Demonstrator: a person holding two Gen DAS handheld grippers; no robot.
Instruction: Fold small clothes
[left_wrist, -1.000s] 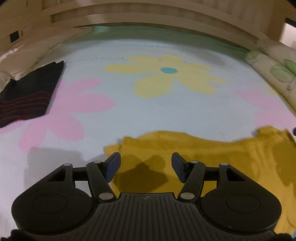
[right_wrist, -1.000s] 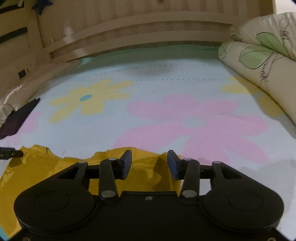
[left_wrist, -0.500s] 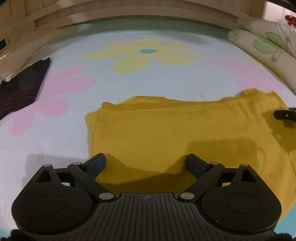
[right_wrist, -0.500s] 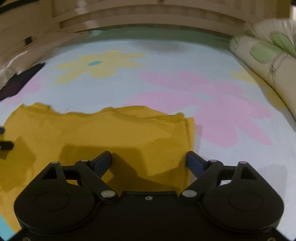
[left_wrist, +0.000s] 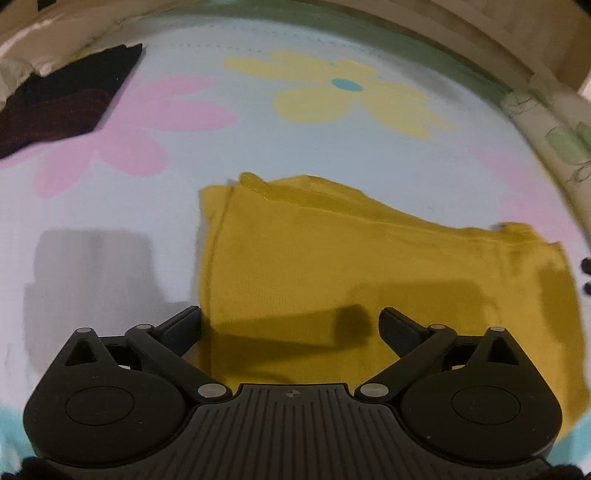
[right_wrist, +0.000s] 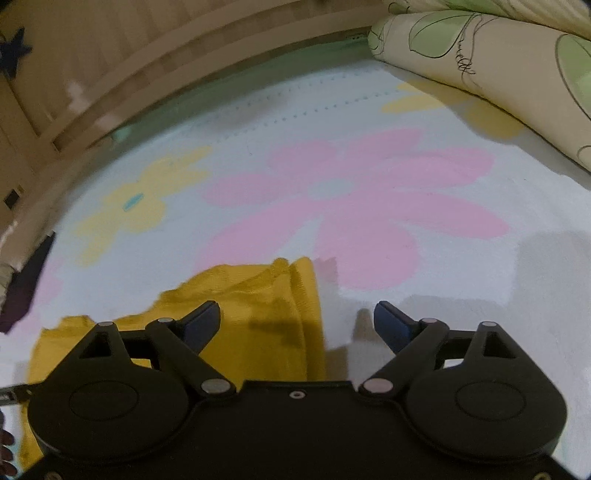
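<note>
A mustard-yellow garment (left_wrist: 332, 266) lies folded flat on the flowered sheet (left_wrist: 258, 129). My left gripper (left_wrist: 290, 326) is open and empty, held above the garment's near left part. In the right wrist view the garment's right folded edge (right_wrist: 295, 314) lies between the jaws, nearer the left one. My right gripper (right_wrist: 297, 325) is open and empty, over that edge. The tip of the right gripper shows at the right border of the left wrist view (left_wrist: 586, 275).
A folded dark garment with red stripes (left_wrist: 62, 103) lies at the far left. A leaf-printed pillow (right_wrist: 498, 66) lies along the right side. A wooden headboard (right_wrist: 129, 74) runs along the far edge. The other gripper's edge (right_wrist: 11, 395) shows at far left.
Both grippers went from narrow to wide open, letting go of the yellow garment, which now lies folded. Both have since drawn back and turned; the right one sits over the garment's right edge.
</note>
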